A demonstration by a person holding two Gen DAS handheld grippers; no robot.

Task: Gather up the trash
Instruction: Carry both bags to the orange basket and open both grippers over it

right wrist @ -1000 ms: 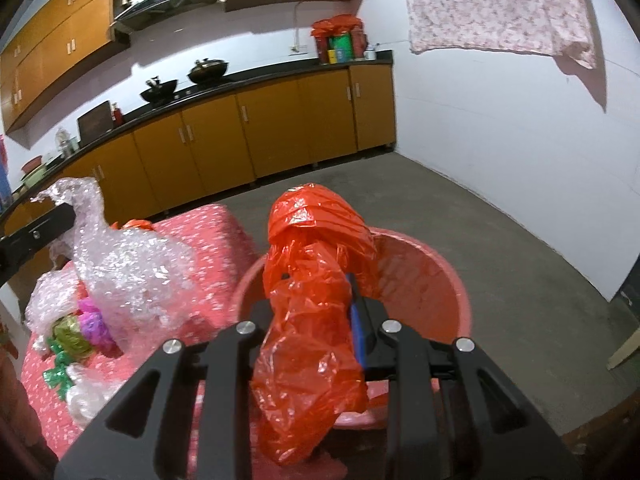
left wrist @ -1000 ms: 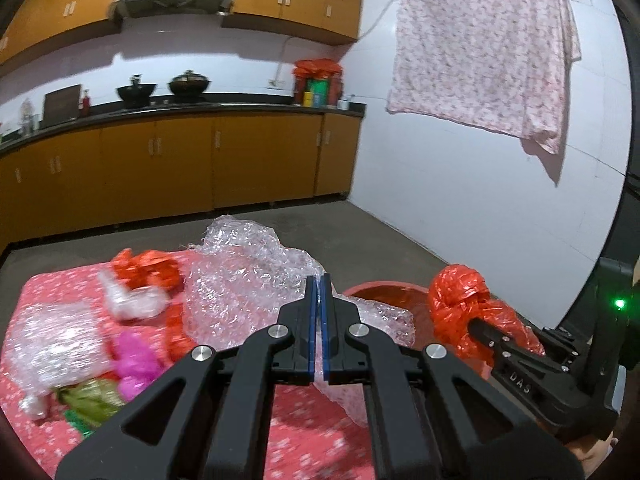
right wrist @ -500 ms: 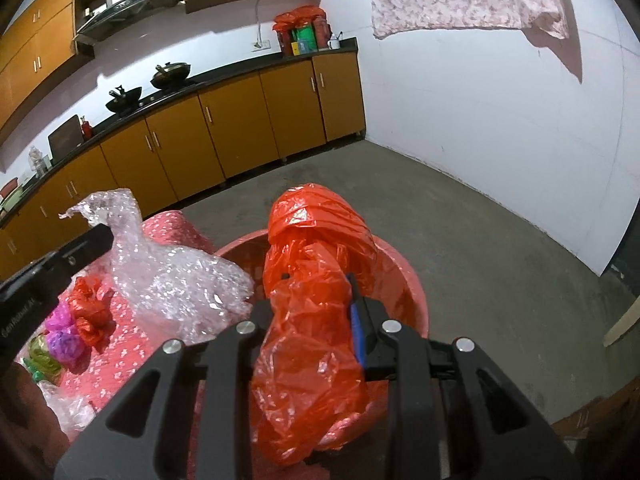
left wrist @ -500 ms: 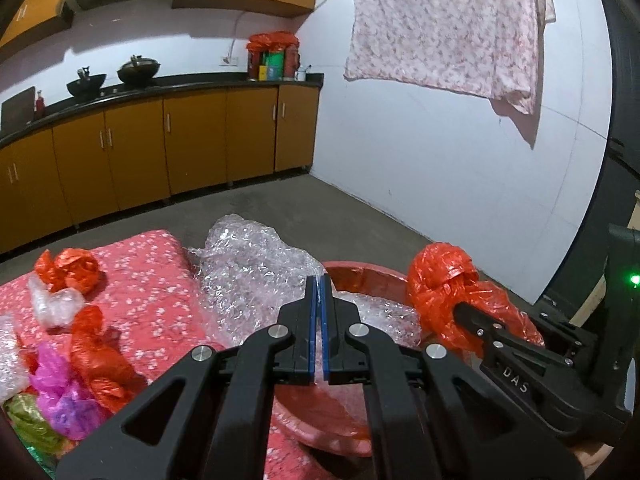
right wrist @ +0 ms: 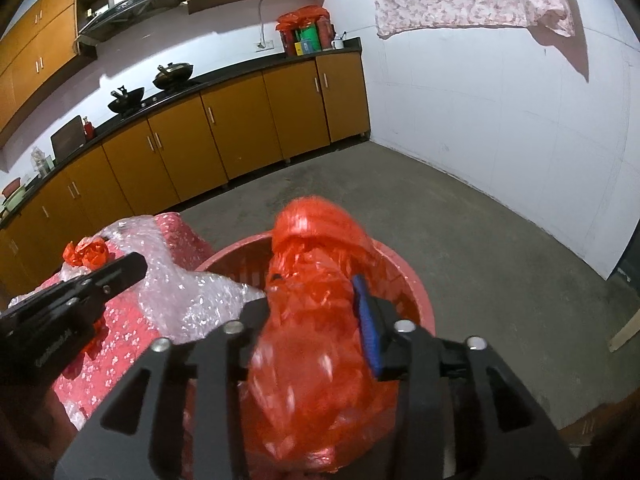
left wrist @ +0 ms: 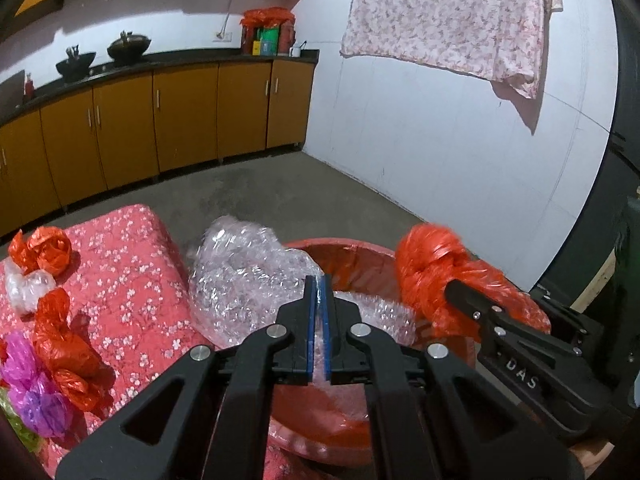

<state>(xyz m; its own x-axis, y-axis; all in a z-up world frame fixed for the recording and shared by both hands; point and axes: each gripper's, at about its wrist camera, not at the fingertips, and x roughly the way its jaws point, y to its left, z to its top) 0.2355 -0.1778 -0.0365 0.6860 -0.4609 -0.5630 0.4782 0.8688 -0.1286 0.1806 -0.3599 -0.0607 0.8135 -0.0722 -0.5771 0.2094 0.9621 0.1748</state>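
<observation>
A red plastic basin (left wrist: 340, 246) stands on the floor beside the table's right end. My left gripper (left wrist: 318, 280) hangs over its near rim, and a big wad of clear bubble wrap (left wrist: 248, 276) is pinched between the blue pads, which are just starting to part. The wrap sags over the rim and into the basin. To its right, my right gripper (right wrist: 308, 296) is over the basin with its jaws opening. A crumpled red plastic bag (right wrist: 316, 240) is still between them, blurred. One of the right gripper's fingers (left wrist: 472, 300) shows in the left wrist view against that bag (left wrist: 428, 264).
A table under a pink floral cloth (left wrist: 132, 264) carries more trash: two red bags (left wrist: 40, 246) (left wrist: 60, 340), clear plastic (left wrist: 24, 284) and a purple wrapper (left wrist: 24, 380). Brown kitchen cabinets (left wrist: 180, 112) line the far wall. Bare concrete floor (right wrist: 480, 240) lies beyond the basin.
Both grippers have travelled right from the table and sunk over the basin, carrying the wrap and the bag. The right jaws have widened around the red bag.
</observation>
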